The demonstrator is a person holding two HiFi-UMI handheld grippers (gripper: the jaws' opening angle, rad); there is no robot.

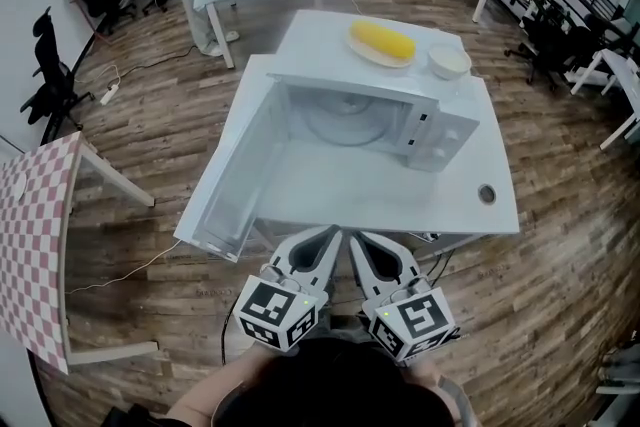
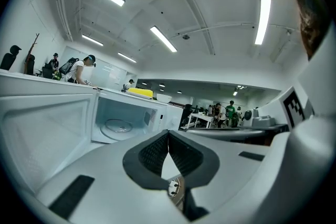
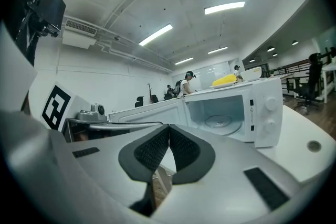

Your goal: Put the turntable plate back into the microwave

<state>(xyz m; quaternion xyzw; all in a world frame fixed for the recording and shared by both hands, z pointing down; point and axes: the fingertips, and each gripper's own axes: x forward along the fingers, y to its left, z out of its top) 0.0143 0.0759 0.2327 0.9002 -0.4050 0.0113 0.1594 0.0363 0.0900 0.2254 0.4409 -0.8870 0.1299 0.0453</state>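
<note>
Well, we see the turntable plate [image 1: 345, 121] lying inside the open microwave [image 1: 441, 135]. Our left gripper [image 1: 333, 234] and right gripper [image 1: 357, 238] are both squeezed closed, holding nothing.

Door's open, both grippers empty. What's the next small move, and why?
Probably bring the left gripper up to the open door and start swinging it closed. The turntable plate already seems to sit flat inside the microwave. Both the left and the right gripper are shut on nothing, short of the table edge.
</note>
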